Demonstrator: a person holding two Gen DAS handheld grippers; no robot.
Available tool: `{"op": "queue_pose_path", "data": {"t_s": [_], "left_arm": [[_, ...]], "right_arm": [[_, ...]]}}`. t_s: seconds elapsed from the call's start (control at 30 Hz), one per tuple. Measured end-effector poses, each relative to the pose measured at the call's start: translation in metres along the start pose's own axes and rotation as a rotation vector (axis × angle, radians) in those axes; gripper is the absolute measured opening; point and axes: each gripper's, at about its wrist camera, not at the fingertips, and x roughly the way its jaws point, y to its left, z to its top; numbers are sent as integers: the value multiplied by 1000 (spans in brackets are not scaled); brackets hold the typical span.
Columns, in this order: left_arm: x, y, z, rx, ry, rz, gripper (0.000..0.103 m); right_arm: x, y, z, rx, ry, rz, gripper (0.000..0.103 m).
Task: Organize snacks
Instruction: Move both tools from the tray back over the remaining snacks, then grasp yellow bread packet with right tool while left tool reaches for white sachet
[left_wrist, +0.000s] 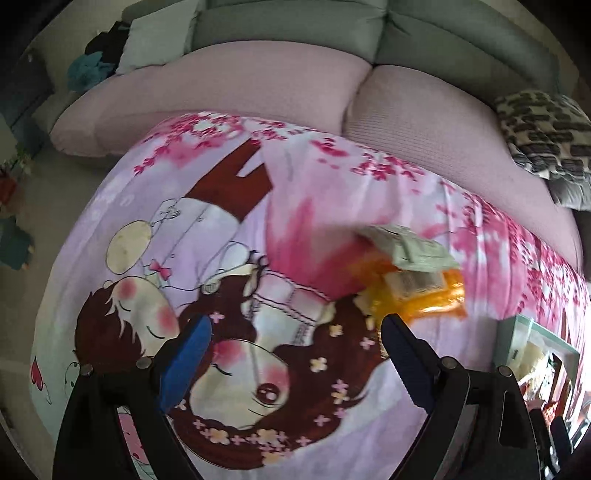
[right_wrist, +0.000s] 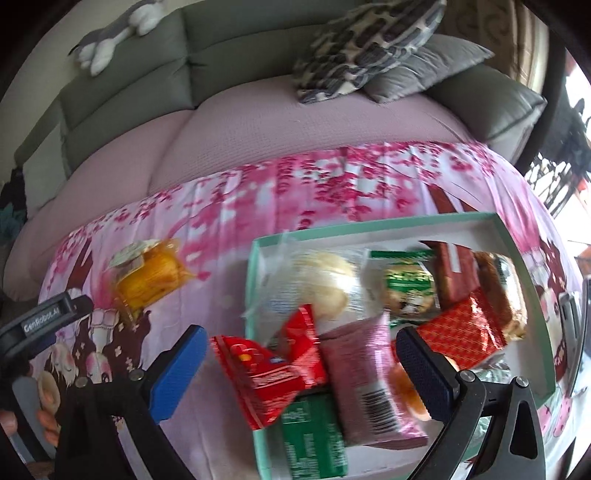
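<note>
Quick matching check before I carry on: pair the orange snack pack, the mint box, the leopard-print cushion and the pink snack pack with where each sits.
Things:
1. orange snack pack
2. mint box
3. leopard-print cushion
4. pink snack pack

Places:
A. on the sofa seat, behind the table
B. inside the box, between the right gripper's open fingers in its view
C. alone on the printed cloth, left of the box
D. on the cloth, holding most snacks

Pairs: 1-C, 2-D, 3-A, 4-B
</note>
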Motion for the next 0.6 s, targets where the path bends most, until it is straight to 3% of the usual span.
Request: {"op": "queue_pose_path", "data": {"t_s": [0.37, 0.6], "left_arm": [[3, 7, 19, 0, -44, -32, 93], [17, 15, 31, -12, -44, -89, 93]], "right_arm": [[8, 31, -1, -59, -32, 82, 103], [15, 58, 11, -115, -53, 118, 103]]}}
